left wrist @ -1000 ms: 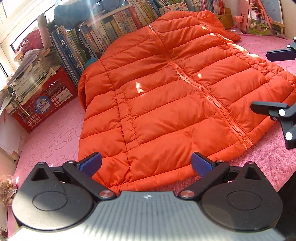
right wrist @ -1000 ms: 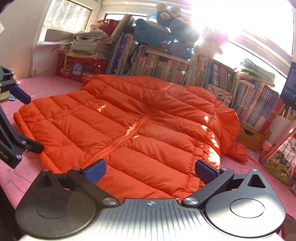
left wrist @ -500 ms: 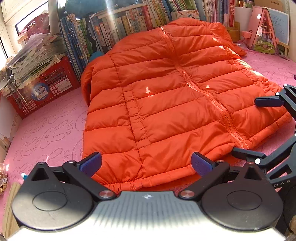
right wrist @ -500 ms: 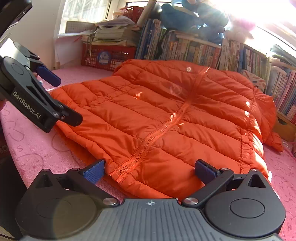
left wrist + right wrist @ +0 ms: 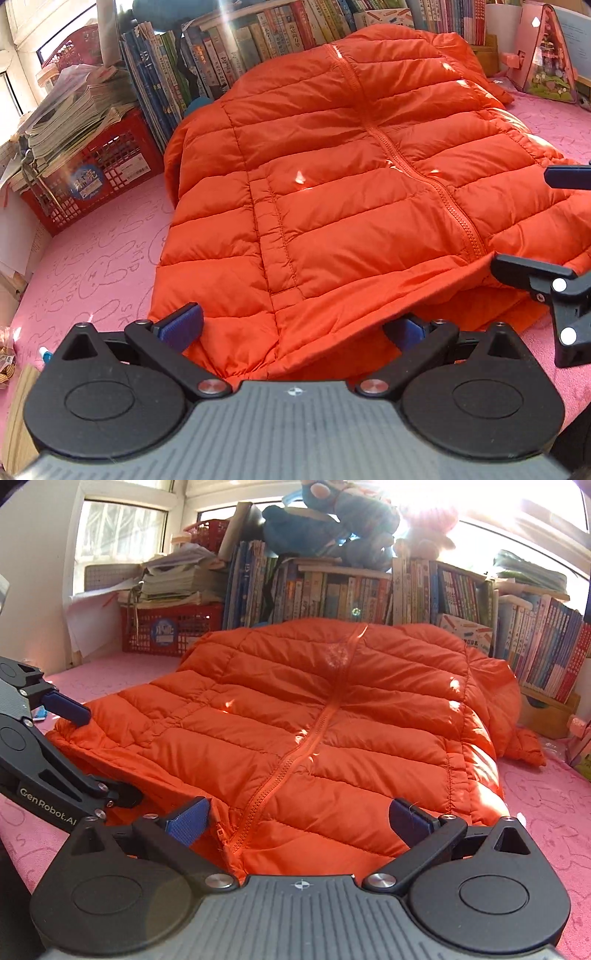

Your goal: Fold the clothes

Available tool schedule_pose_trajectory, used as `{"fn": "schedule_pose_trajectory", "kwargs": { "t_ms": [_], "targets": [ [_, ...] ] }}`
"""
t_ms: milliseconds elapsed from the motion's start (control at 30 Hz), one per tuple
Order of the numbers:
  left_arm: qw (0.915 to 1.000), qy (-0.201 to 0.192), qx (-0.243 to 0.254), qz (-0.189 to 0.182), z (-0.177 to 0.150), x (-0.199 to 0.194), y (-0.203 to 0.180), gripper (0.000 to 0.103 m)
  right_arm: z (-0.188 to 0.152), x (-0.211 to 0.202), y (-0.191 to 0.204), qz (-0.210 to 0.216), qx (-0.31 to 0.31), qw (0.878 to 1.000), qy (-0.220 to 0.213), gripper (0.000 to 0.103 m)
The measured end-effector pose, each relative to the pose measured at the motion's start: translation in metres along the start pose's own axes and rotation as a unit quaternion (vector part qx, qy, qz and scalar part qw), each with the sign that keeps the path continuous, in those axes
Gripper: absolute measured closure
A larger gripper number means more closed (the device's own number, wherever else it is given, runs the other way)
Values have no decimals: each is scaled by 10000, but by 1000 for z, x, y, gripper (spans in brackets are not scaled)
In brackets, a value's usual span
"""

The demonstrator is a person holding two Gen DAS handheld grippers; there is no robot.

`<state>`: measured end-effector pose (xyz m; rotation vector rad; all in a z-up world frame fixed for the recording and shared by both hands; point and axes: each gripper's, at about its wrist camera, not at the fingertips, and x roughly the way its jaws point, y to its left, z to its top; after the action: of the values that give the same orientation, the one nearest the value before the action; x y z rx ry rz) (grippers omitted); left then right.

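An orange quilted jacket lies zipped and spread flat on a pink mat, its hem toward me. My left gripper is open, and the hem's left part sits between its blue pads, slightly raised. In the right wrist view the jacket fills the middle. My right gripper is open too, straddling the hem at the zipper's lower end. The right gripper shows at the left wrist view's right edge. The left gripper shows at the right wrist view's left edge, its lower finger under the hem.
A red crate stacked with papers stands at the far left. A row of books lines the back behind the jacket. Plush toys sit on top of them. A pink house-shaped toy stands at the back right.
Both grippers have moved forward onto the jacket's hem. The hem, which lay flat ahead of the fingers, now sits between both pairs of fingers and is lifted a little.
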<state>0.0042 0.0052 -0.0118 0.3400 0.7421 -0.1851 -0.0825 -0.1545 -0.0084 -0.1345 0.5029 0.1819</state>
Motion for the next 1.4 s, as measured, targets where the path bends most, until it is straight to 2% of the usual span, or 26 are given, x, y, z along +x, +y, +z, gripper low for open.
{"fn": "schedule_pose_trajectory", "kwargs": {
  "t_ms": [133, 200, 267, 333, 433, 533, 567, 600, 667, 700, 767, 833, 900, 967, 1100, 1233, 1333, 1400],
  "targets": [
    [9981, 67, -611, -38, 11, 7, 16, 0, -9, -11, 13, 324, -369, 9988, -42, 0],
    [9963, 61, -853, -48, 14, 6, 24, 0, -14, -13, 21, 317, -562, 9979, -74, 0],
    [9947, 31, -1026, 6, 16, 5, 30, 0, -16, -10, 22, 58, -608, 9981, -53, 0],
    [9929, -26, -1171, 205, 15, 2, 35, 0, -17, -4, 11, -419, -421, 9982, 2, 0],
    [9895, -164, -1267, 677, 12, -5, 41, 0, -15, 1, -25, -972, 231, 9950, 50, 3],
    [9841, -270, -1422, 1031, 11, -11, 52, 0, -12, -4, -67, -1439, 883, 9856, -55, 8],
    [9801, -291, -1518, 1246, 11, -13, 57, 0, -10, -8, -78, -1632, 1015, 9813, -121, 8],
    [9738, -312, -1595, 1593, 11, -15, 63, 0, -8, -12, -90, -1833, 1136, 9763, -190, 14],
    [9572, -371, -1676, 2332, 10, -21, 74, 0, -5, -22, -114, -2183, 1373, 9657, -315, 16],
    [9534, -442, -1749, 2419, 9, -26, 81, 0, -4, -26, -125, -2257, 1466, 9624, -356, 16],
    [9576, -593, -2136, 1842, 3, -41, 99, 0, -3, -34, -140, -2302, 1531, 9601, -428, 15],
    [9594, -605, -2256, 1582, -3, -51, 104, 0, -2, -41, -148, -2239, 1418, 9630, -496, 16],
    [9646, -532, -1962, 1681, -9, -60, 97, 0, -3, -48, -146, -2358, 1010, 9653, -496, 15],
    [9686, -467, -1647, 1805, -21, -66, 87, 0, -5, -51, -143, -2386, 655, 9682, -375, 9],
    [9750, 89, -1485, 1651, -46, -61, 79, 0, -21, -53, -138, -2371, 222, 9712, 61, 2],
    [9761, 603, -1401, 1547, -66, -41, 73, 0, -41, -49, -128, -2310, -110, 9717, 472, 1],
    [9791, 560, -1135, 1594, -70, -41, 64, 0, -53, -47, -118, -2122, -358, 9737, 747, 1],
    [9821, 363, -744, 1691, -67, -50, 56, 0, -54, -54, -115, -1832, -328, 9797, 748, 2]
  ]
}}
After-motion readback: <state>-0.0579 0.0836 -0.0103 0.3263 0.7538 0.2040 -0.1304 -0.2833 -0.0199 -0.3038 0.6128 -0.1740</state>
